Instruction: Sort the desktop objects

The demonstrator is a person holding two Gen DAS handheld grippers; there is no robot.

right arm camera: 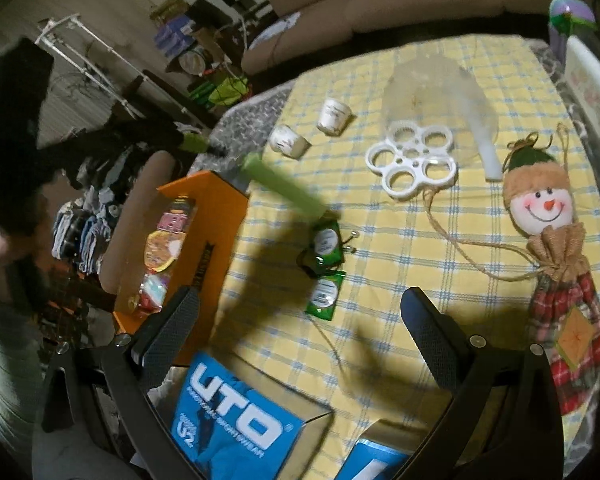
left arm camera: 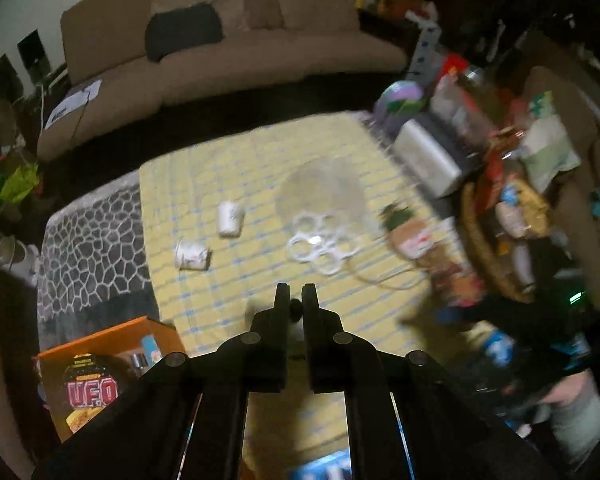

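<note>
My left gripper (left arm camera: pixel 296 292) has its fingers squeezed nearly together on the end of a long green stick-like tool (right arm camera: pixel 284 188). In the right wrist view the tool slants from 10 o'clock down toward the middle, above the yellow checked tablecloth (right arm camera: pixel 420 280), and it's smeared with blur. In the left wrist view I only get a small dark knob in the pinch. My right gripper (right arm camera: pixel 300 340) hangs low at 6 o'clock, fingers wide apart, nothing between them. The worry is that I'm holding a long thing by one tip, so a quick swing could lever it out of the pinch. It would then drop on the 2 green foil sachets (right arm camera: pixel 326 240) right under its free end. Swing too low toward 11 o'clock and it clips the 2 white paper cups (right arm camera: pixel 288 142). The open orange cardboard box (right arm camera: pixel 216 200) at 9 o'clock looks like the place for it, I reckon. Its near wall could snag the dangling end if I come in flat.
</note>
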